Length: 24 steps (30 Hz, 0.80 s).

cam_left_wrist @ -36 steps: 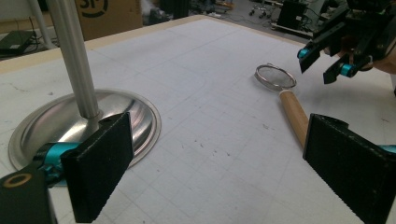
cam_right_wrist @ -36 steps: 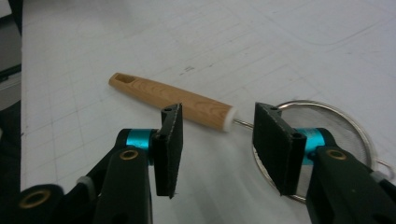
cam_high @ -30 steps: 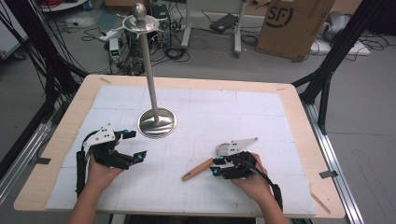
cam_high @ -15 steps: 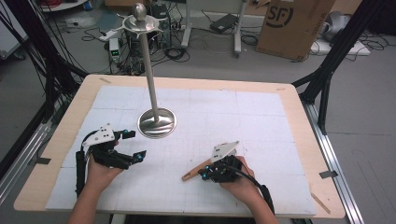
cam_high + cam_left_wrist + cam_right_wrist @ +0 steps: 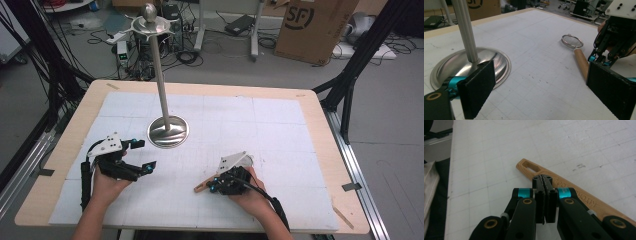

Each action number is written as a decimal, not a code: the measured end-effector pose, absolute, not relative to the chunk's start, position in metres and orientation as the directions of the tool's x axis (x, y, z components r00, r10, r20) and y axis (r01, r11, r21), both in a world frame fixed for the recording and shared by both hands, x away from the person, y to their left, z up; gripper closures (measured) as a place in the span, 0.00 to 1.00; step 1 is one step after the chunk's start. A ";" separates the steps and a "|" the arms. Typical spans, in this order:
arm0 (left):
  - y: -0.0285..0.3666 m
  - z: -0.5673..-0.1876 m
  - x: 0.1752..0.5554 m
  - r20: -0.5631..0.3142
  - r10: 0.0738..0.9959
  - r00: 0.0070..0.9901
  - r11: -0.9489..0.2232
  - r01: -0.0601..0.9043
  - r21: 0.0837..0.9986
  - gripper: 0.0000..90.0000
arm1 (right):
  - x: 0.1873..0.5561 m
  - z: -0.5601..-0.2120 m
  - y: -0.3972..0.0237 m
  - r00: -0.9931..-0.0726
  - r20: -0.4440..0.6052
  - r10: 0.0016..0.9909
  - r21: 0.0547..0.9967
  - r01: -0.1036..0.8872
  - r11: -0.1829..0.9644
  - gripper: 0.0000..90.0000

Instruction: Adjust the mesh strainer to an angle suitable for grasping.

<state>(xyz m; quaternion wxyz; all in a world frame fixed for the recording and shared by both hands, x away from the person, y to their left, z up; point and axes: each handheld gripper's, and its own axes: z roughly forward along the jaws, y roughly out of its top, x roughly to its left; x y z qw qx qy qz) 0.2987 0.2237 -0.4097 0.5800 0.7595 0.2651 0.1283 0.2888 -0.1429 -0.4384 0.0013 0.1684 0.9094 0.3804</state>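
A small mesh strainer [image 5: 572, 41] with a wooden handle [image 5: 529, 168] lies flat on the white mat; the handle's slotted end [image 5: 201, 187] points toward the near left. My right gripper [image 5: 545, 179] is shut, pads pressed together with no wood between them, tips right over the handle's middle. From above, the right gripper [image 5: 216, 184] covers most of the strainer. The left gripper [image 5: 144, 155] rests on the mat at the near left, wide open and empty, and in its own view the left gripper [image 5: 544, 90] faces the strainer and the right gripper [image 5: 610, 47].
A tall metal stand rises from a round steel base [image 5: 168, 132] just beyond the left gripper, its pole [image 5: 161, 85] topped by a disc and ball. The mat lies on a wooden table [image 5: 320, 115]. Cables, a cardboard box and frame legs stand on the floor beyond.
The right hand has slid toward the near left along the strainer's handle, and its jaws have come together. The left hand and the stand have not moved.
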 end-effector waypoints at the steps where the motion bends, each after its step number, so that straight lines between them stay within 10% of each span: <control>1: 0.224 -0.410 0.299 -0.113 0.553 0.826 -0.184 0.253 0.950 0.11 | 0.291 -0.438 -0.142 -0.943 0.126 0.309 0.692 0.307 0.654 1.00; 24: 0.224 -0.410 0.299 -0.120 0.550 0.826 -0.178 0.257 0.950 0.11 | 0.318 -0.434 -0.116 -0.934 0.109 0.340 0.681 0.320 0.658 1.00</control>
